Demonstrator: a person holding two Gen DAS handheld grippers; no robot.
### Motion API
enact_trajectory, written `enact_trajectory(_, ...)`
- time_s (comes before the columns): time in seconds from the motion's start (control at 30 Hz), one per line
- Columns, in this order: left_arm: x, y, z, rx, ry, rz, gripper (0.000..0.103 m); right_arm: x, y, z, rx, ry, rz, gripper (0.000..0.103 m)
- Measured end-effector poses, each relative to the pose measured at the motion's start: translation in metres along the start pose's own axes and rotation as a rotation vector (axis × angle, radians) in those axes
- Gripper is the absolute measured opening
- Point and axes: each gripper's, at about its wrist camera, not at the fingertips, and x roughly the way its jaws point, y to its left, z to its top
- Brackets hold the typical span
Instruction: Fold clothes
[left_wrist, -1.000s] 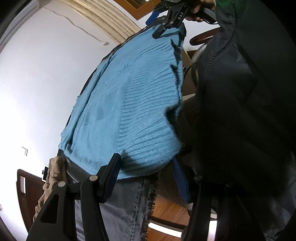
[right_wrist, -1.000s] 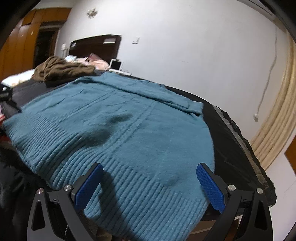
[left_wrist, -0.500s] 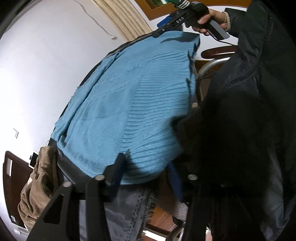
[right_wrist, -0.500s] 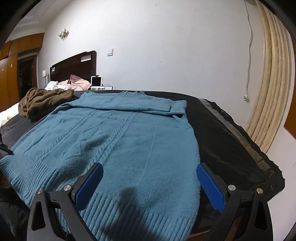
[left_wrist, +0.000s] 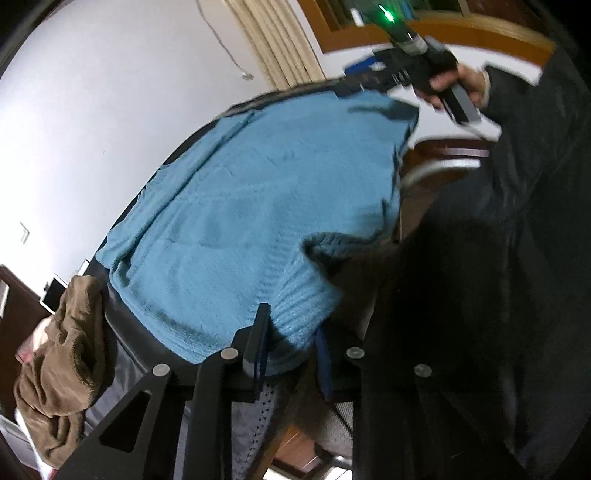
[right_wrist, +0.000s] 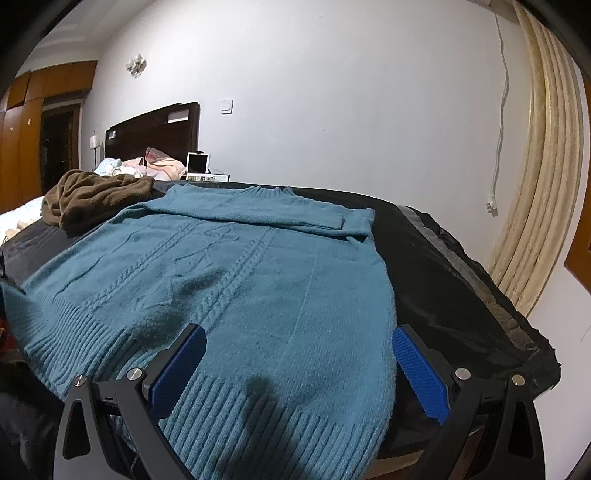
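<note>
Your blue sweater (right_wrist: 236, 295) lies spread flat on the black cover (right_wrist: 443, 266) of the bed, ribbed hem toward you and neckline toward the dark headboard (right_wrist: 151, 129). One sleeve is folded across the chest, just below the neckline.

Your right gripper (right_wrist: 295, 365) sits low over the hem corner nearest the curtain (right_wrist: 546, 166). Its blue pads (right_wrist: 421, 376) stand wide apart with the knit between them, and neither pad visibly presses the fabric, so that gripper is released. In the left wrist view you can see it from afar, blurred, with your hand (left_wrist: 458, 81) on its handle, at the sweater's far hem corner.

Your left gripper (left_wrist: 291, 347) is at the opposite hem corner, the one farther from the curtain. Its fingers (left_wrist: 258, 343) have closed in narrowly around a bunched piece of ribbed hem, which rises and curls between them; it is grasping the sweater there. Your dark jacket (left_wrist: 498, 277) fills the side of that view next to the hem.

No container is in view. Loose on the bed, between the sweater and the headboard, lies a crumpled brown garment (right_wrist: 96, 195), touching the cover but just clear of the sweater's shoulder. Beyond it, against the headboard, sits a heap of pink and pale cloth (right_wrist: 147, 166), with a white tablet (right_wrist: 197, 162) propped just beside it.
</note>
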Motion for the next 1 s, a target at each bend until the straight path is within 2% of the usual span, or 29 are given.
enact_trajectory(0.2, -0.007, 0.013, 0.012, -0.088, -0.035, -0.02, 0.017, -0.003, -0.005, -0.004, 0.005, -0.004, 0.004, 0.102)
enact_trajectory(0.43, -0.023, 0.045, 0.048, -0.232, -0.158, 0.031, 0.016, -0.017, -0.015, -0.008, 0.009, -0.029, 0.022, 0.102)
enact_trajectory(0.53, -0.02, 0.062, 0.064, -0.278, -0.182, 0.053, 0.016, -0.024, -0.019, -0.009, 0.02, -0.049, 0.074, 0.102)
enact_trajectory(0.6, -0.012, 0.073, 0.075, -0.299, -0.181, 0.075, 0.016, -0.029, -0.019, -0.01, 0.019, -0.048, 0.148, 0.102)
enact_trajectory(0.7, -0.003, 0.093, 0.085, -0.335, -0.187, 0.09, 0.016, -0.036, -0.005, -0.016, -0.074, -0.025, 0.269, 0.102)
enact_trajectory(0.8, -0.003, 0.109, 0.091, -0.378, -0.208, 0.098, 0.015, -0.039, 0.018, -0.027, -0.19, 0.011, 0.334, 0.102)
enact_trajectory(0.9, -0.011, 0.123, 0.094, -0.412, -0.243, 0.11, 0.015, -0.033, 0.036, -0.035, -0.263, 0.036, 0.312, 0.102)
enact_trajectory(1.0, -0.02, 0.129, 0.098, -0.416, -0.26, 0.127, 0.015, -0.024, 0.038, -0.038, -0.266, 0.045, 0.269, 0.102)
